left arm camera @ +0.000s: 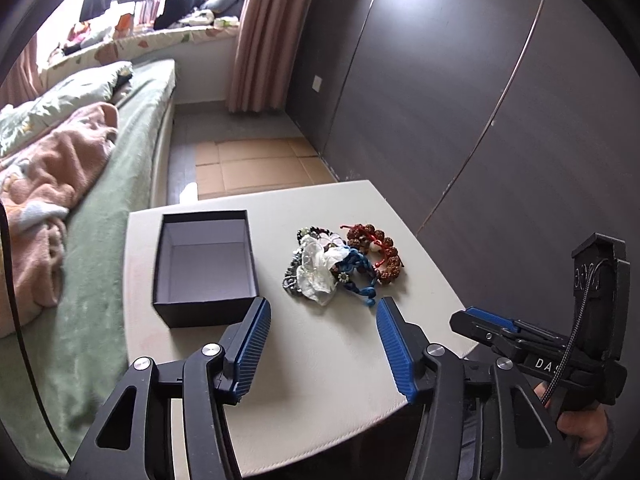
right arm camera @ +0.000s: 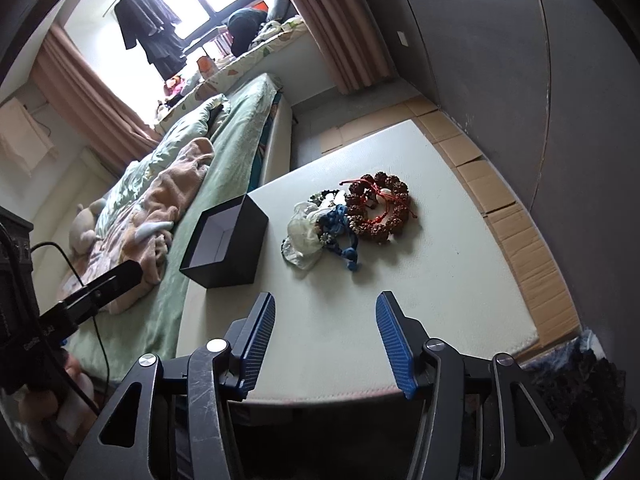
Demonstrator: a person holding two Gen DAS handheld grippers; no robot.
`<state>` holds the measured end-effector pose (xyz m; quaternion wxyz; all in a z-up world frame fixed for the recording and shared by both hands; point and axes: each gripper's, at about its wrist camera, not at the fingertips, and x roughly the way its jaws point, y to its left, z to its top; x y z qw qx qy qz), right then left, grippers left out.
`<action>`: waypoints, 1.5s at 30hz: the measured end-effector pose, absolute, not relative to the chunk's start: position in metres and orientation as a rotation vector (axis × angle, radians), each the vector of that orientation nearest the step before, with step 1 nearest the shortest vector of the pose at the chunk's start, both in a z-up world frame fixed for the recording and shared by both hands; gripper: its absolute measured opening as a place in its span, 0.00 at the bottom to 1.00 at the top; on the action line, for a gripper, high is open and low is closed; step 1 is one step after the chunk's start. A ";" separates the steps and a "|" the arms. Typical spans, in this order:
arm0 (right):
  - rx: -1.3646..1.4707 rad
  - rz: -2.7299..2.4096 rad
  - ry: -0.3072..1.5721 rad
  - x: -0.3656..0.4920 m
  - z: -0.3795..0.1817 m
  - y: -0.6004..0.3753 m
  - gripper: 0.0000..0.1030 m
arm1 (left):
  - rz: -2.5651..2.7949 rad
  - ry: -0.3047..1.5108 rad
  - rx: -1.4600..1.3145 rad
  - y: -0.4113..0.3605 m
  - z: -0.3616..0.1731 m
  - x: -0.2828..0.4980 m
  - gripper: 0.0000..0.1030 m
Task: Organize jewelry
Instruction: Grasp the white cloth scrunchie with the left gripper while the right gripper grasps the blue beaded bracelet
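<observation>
A pile of jewelry lies on the white table [left arm camera: 320,360]: a brown bead bracelet with red cord [left arm camera: 378,252], a blue cord bracelet [left arm camera: 360,270], a white translucent piece [left arm camera: 318,272] and dark beaded strands [left arm camera: 294,272]. An open, empty black box [left arm camera: 206,266] stands left of the pile. My left gripper [left arm camera: 322,308] is open and empty, just short of the pile. My right gripper [right arm camera: 326,304] is open and empty, short of the pile [right arm camera: 348,216] and the box [right arm camera: 226,236]. It also shows in the left wrist view [left arm camera: 492,322].
A bed with a green cover [left arm camera: 100,280] and pink blanket [left arm camera: 52,184] runs along the table's left side. A dark grey wardrobe wall [left arm camera: 460,100] stands to the right. Cardboard sheets [left arm camera: 256,168] lie on the floor beyond the table.
</observation>
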<state>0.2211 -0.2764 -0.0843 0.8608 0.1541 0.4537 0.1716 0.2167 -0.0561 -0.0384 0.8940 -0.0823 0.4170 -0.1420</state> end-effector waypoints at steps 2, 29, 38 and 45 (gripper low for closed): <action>0.334 0.366 0.967 0.230 -0.091 -0.277 0.45 | -0.301 0.890 -0.172 -0.060 -0.044 0.233 0.54; 0.489 0.387 1.095 0.310 -0.148 -0.278 0.43 | -0.313 1.038 -0.192 -0.083 -0.119 0.323 0.00; 0.478 0.404 1.164 0.334 -0.164 -0.256 0.42 | -0.309 0.965 -0.225 -0.063 -0.083 0.312 0.00; 0.455 0.391 1.187 0.342 -0.174 -0.243 0.14 | -0.277 0.913 -0.245 -0.045 -0.060 0.297 0.00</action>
